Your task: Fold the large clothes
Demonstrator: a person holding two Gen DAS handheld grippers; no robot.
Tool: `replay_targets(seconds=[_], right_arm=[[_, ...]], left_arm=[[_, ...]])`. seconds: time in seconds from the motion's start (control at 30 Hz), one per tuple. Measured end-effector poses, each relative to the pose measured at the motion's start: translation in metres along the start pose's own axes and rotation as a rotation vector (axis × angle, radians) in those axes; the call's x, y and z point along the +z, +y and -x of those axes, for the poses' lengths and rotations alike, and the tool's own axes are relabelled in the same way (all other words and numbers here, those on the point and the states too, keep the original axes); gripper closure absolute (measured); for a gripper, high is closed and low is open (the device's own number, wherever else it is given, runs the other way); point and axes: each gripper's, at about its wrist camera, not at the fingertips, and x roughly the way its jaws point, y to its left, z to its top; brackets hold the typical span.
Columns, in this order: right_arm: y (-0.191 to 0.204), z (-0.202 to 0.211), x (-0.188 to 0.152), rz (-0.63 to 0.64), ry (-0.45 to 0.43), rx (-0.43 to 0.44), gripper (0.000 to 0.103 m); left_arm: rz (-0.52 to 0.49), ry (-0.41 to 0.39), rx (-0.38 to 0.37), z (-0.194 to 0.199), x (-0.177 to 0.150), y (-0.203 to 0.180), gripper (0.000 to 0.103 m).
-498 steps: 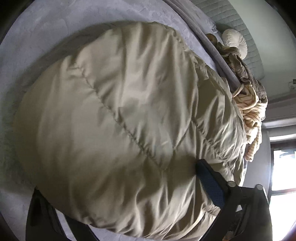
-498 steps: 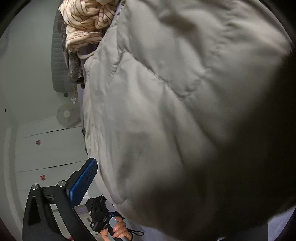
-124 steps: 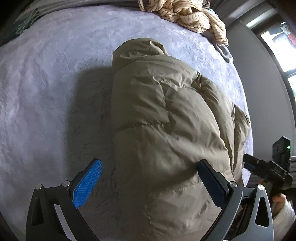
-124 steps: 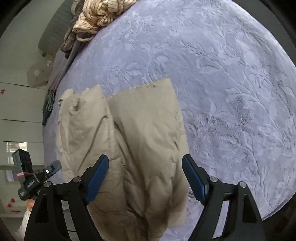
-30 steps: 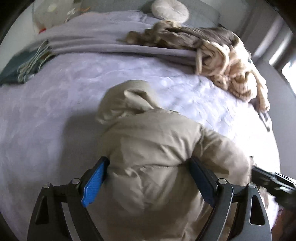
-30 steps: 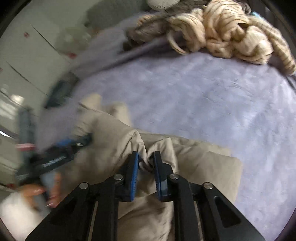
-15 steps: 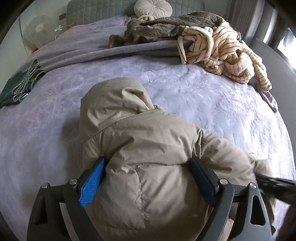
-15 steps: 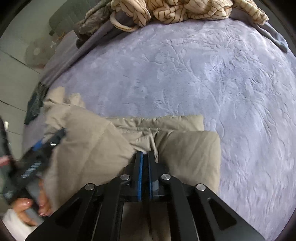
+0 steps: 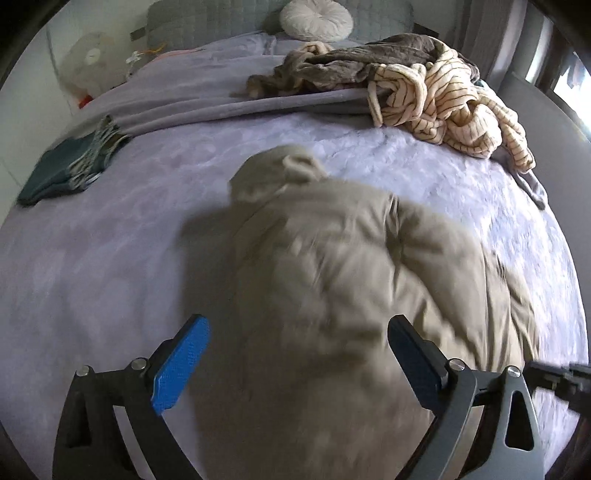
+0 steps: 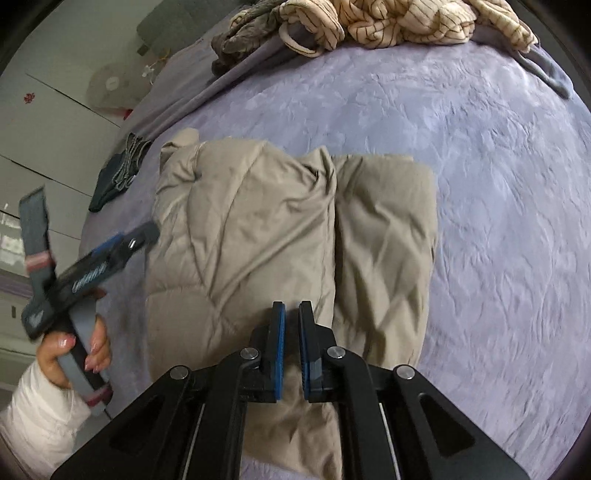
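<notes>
A beige puffer jacket lies folded lengthwise on the lilac bedspread, hood towards the headboard. My left gripper hangs over its near part with the jaws opening wide. One blue pad is over the bedspread and the other over the cloth, neither pressing. In the right wrist view the jacket shows two long panels with a raised crease between them. My right gripper is shut to a narrow slit above that crease, and I see no cloth bunched at its tips. A hand in a white sleeve holds the left tool.
A cream striped garment and a brown one are heaped at the far right of the bed. A folded teal cloth lies at the left edge. A round cushion rests by the headboard, and a fan stands beyond.
The left jaws have widened and come off the jacket's sides as that gripper drew back. The right jaws closed on the jacket's middle fold, then pulled back; the jacket now lies flatter and longer.
</notes>
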Motion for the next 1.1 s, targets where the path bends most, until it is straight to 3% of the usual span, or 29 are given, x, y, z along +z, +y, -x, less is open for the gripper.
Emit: replay_targets(seconds=[0.07,0.13,0.17,0.3,0.5,0.8,1.1], right_arm=[[0.0,0.005,-0.004,-0.001,0.0,0.003,0.09],[0.0,0.006,-0.01,0.0,0.007,0.002,0.073],[0.0,0.006,-0.013,0.002,0.011,-0.007,0.07],[-0.007,-0.01,-0.028,-0.004,0.05,-0.04,0.069],[-0.015,-0.038,-0.044,-0.014,0.092,-0.081,0.07],[-0.009,-0.023,-0.065,0.009,0.11,-0.16,0.067],[-0.012,-0.005,-0.084,-0.018,0.106,-0.162,0.067]], left_arm=[[0.024,0.02,-0.01,0.006,-0.017,0.005,0.005],[0.036,0.058,-0.011,0.006,-0.039,0.008,0.005],[0.031,0.077,-0.007,0.003,-0.048,0.007,0.005],[0.053,0.105,-0.003,-0.003,-0.077,0.007,0.0],[0.064,0.142,-0.007,0.0,-0.084,0.007,0.0],[0.023,0.181,0.022,0.011,-0.092,0.004,0.0],[0.023,0.203,0.055,0.023,-0.101,0.0,0.0]])
